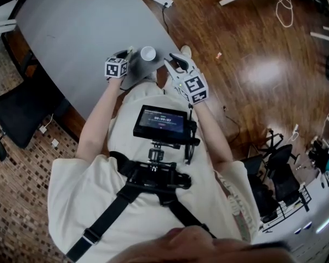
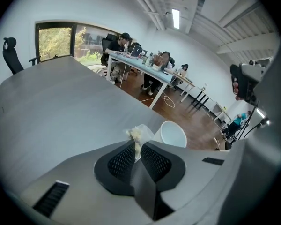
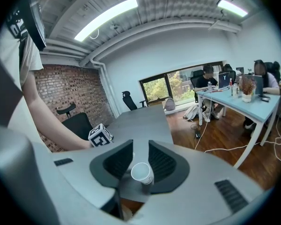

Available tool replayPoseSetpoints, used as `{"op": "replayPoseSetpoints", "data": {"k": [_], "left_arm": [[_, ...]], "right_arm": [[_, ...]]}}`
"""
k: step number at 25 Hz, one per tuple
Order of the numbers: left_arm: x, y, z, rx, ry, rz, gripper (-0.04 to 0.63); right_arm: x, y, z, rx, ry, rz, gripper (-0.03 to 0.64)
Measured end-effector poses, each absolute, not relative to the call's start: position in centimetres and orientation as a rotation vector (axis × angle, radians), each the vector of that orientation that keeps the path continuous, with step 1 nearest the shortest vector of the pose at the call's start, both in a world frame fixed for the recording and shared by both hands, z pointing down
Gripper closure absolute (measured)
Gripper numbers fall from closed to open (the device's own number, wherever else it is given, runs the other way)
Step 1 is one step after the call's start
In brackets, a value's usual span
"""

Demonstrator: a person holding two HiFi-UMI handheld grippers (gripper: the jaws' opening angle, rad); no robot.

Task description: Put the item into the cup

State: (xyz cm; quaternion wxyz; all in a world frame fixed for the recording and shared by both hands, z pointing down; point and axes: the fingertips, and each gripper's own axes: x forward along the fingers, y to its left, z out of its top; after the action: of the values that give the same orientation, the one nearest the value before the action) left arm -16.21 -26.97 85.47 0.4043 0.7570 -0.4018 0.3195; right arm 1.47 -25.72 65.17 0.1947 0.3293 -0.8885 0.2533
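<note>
Indoors, cup point(image 1: 147, 53) on grey office table point(image 1: 71, 32)

No legible text; digits on the chest-mounted screen point(image 1: 160, 122) too blurred.

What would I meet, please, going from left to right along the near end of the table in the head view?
left gripper → white cup → right gripper
</note>
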Motion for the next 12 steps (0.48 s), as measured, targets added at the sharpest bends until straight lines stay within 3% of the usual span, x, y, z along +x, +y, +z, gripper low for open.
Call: {"op": "replayPoseSetpoints", "data": {"k": [12], "left_arm": [[-9.0,-25.4,80.2,2.192,-0.762,1.066,0.571]], "right_arm": [[0.7,-24.7,66.2,0.877,-2.495,0.640,0.506]]}}
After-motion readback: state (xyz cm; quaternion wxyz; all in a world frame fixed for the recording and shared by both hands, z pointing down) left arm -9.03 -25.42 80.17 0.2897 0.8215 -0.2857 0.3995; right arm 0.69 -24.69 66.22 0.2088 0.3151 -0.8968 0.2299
